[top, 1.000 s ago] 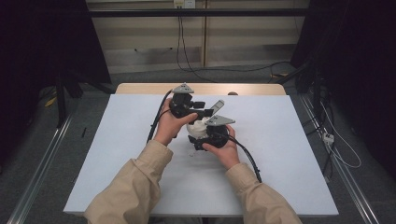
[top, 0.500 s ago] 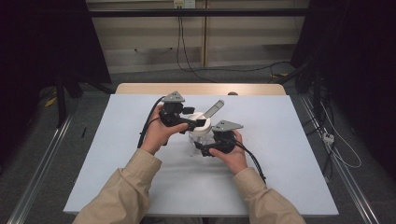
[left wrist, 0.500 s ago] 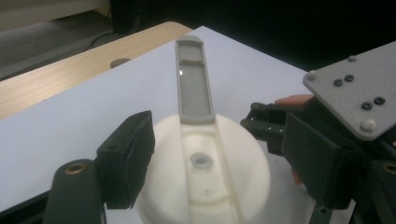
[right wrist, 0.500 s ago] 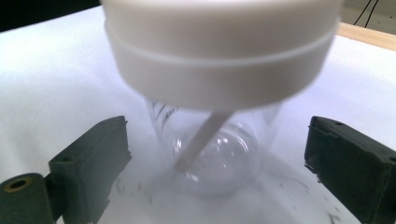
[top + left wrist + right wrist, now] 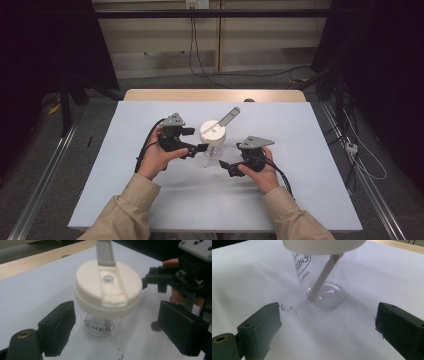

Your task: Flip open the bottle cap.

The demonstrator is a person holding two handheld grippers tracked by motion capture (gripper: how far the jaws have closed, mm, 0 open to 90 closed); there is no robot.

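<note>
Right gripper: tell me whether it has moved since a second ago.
Yes. In the high view the right gripper has pulled back from the lidded clear cup toward the table's near right side, jaws open and off the cup.

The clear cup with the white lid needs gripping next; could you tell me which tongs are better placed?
Probably left. The left tongs are open, their pads flanking the cup just under its lid. The right tongs are open too, but sit low and short of the cup's base.
</note>
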